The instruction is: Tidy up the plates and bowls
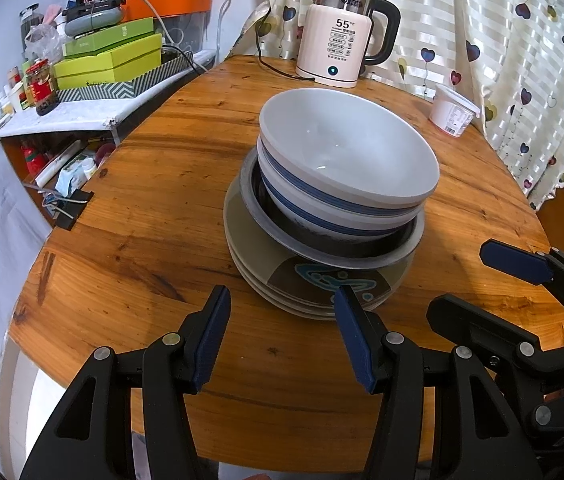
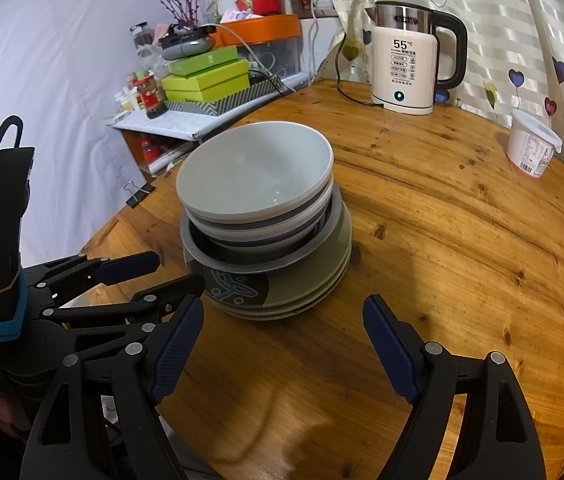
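One stack stands mid-table: a white bowl [image 1: 346, 148] [image 2: 254, 168] nested in a blue-striped bowl [image 1: 322, 204] [image 2: 258, 228], inside a dark grey-rimmed bowl [image 1: 334, 250] [image 2: 242, 256], on olive patterned plates [image 1: 310, 288] [image 2: 282, 292]. My left gripper [image 1: 282, 308] is open just in front of the plates, touching nothing. It also shows at the left of the right wrist view, left gripper [image 2: 170, 270]. My right gripper [image 2: 282, 312] hangs open before the stack, empty. One of its fingers [image 1: 518, 262] reaches in at the right of the left wrist view.
On the round wooden table [image 1: 154, 208] [image 2: 462, 240] stand a white electric kettle [image 1: 338, 36] [image 2: 406, 64] with its cord at the back and a white tub [image 1: 452, 110] [image 2: 532, 148] by the curtain. A cluttered shelf [image 1: 82, 80] [image 2: 202, 88] borders the table's far left edge.
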Available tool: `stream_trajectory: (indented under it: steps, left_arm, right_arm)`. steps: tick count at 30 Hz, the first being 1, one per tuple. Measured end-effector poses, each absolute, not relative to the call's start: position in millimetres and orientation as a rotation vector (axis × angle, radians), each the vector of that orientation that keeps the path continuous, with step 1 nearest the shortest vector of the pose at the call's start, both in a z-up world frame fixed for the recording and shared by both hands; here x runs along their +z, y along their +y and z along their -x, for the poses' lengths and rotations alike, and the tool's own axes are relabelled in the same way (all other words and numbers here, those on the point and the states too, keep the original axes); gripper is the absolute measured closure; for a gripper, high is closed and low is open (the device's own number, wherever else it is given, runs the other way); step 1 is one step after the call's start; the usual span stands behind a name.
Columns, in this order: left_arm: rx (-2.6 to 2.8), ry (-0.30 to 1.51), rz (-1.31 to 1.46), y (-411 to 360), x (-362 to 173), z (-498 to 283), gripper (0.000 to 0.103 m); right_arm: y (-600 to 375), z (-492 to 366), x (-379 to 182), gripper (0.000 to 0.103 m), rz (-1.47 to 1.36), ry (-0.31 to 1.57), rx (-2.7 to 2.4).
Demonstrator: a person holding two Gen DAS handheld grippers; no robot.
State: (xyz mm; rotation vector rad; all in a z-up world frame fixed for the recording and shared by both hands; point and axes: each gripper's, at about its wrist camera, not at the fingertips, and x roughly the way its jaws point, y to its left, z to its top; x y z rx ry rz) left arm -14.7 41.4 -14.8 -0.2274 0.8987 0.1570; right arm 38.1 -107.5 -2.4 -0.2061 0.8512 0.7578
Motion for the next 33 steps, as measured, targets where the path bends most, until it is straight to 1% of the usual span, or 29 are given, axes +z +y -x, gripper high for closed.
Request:
stream_trajectory:
  steps: [33]
  left_arm:
    - [0.153,0.905,0.228,38.1,-13.3,16.1,0.048]
  right_arm:
    - [-110.4,-39.7,-3.3,0.02,0.202,0.851,0.76]
